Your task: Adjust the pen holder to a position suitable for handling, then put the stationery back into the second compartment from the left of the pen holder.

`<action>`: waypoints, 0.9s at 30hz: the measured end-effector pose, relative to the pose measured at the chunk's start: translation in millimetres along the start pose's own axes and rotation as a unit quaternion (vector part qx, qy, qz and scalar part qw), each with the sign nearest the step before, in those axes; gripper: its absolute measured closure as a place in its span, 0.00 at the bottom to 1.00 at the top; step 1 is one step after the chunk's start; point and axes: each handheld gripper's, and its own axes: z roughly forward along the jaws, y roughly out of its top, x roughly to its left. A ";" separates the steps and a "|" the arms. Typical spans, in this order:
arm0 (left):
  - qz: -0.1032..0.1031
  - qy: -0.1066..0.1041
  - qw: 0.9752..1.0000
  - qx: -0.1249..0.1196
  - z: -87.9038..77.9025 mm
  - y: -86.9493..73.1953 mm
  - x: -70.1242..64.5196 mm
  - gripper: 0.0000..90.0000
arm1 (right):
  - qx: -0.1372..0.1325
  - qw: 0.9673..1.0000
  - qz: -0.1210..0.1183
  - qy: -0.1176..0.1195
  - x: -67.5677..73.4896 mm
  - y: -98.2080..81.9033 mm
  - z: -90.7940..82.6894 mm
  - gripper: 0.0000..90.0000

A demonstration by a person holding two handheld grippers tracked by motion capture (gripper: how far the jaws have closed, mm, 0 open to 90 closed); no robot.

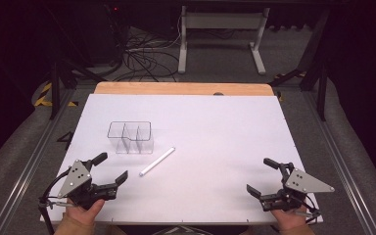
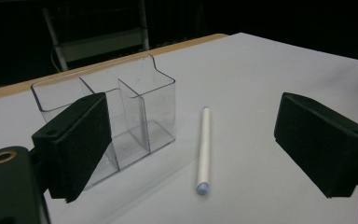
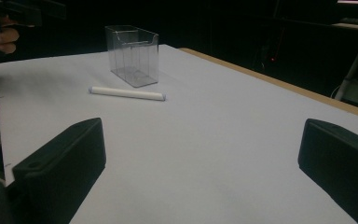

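Black foam faces the fingers (image 2: 81,144) of the left gripper (image 1: 111,169), and they stand spread wide with nothing between them. The right gripper (image 1: 260,177) has its fingers (image 3: 63,165) spread as well, also empty, low over the near right corner of the worktop (image 1: 215,122).

The pen (image 1: 157,161) lies flat on the white sheet, just ahead of the left gripper and a little to its right; in the left gripper view the pen (image 2: 203,149) sits in the gap between the two fingers, but farther off, not yet reached. Its long axis runs on a slant, near end toward the person's left, far end away and to the right. Seen from the left gripper, that axis runs almost straight away, so the fingers would close across it.

Just beside the pen's far end, apart from it, stands the clear tray (image 1: 130,137), upright, with three compartments, all empty. The left hand is plainly nearer; the right is well apart from the pen.
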 end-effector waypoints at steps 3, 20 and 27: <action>-0.002 -0.001 1.000 0.001 0.5 -0.2 -0.5 0.13 | -0.002 1.000 -0.004 0.002 0.5 -0.3 0.5 0.02; -0.001 -0.015 1.000 0.005 2.0 6.7 -2.8 0.13 | 0.002 1.000 -0.003 0.008 1.4 -0.9 2.5 0.02; 0.003 -0.029 0.999 0.013 7.5 16.9 -5.0 0.13 | 0.001 1.000 -0.003 0.012 1.8 -0.6 2.9 0.02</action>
